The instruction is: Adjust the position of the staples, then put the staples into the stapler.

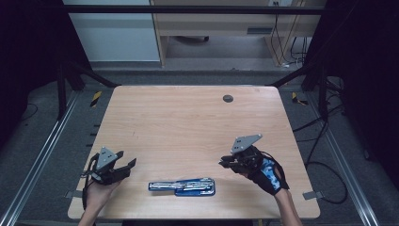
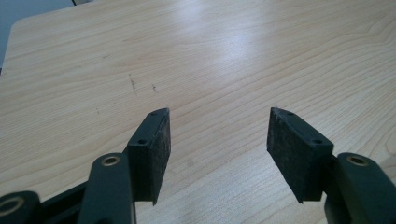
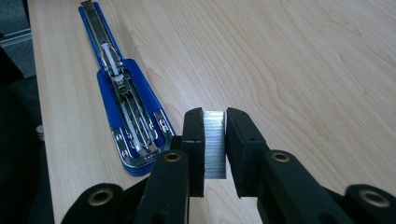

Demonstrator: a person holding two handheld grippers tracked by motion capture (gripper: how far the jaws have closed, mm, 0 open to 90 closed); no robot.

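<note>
A strip of staples (image 3: 215,144) was held clamped in the right tongs (image 3: 215,140) above the counter (image 1: 188,122).

The strip was silvery, finely ribbed and stood upright between the pads. A blue stapler (image 3: 126,116) lay opened flat near the counter's front edge, its metal rail exposed. The left tongs (image 2: 217,144) were spread wide, holding nothing.

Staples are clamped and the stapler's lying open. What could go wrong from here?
1. The staple strip is pinched only at its flat sides by the right gripper; a hard squeeze or a knock might break it apart.
2. The open stapler lies near the table edge with nothing holding it; the left gripper is open and apart from it, so pushing staples in could slide it.
</note>
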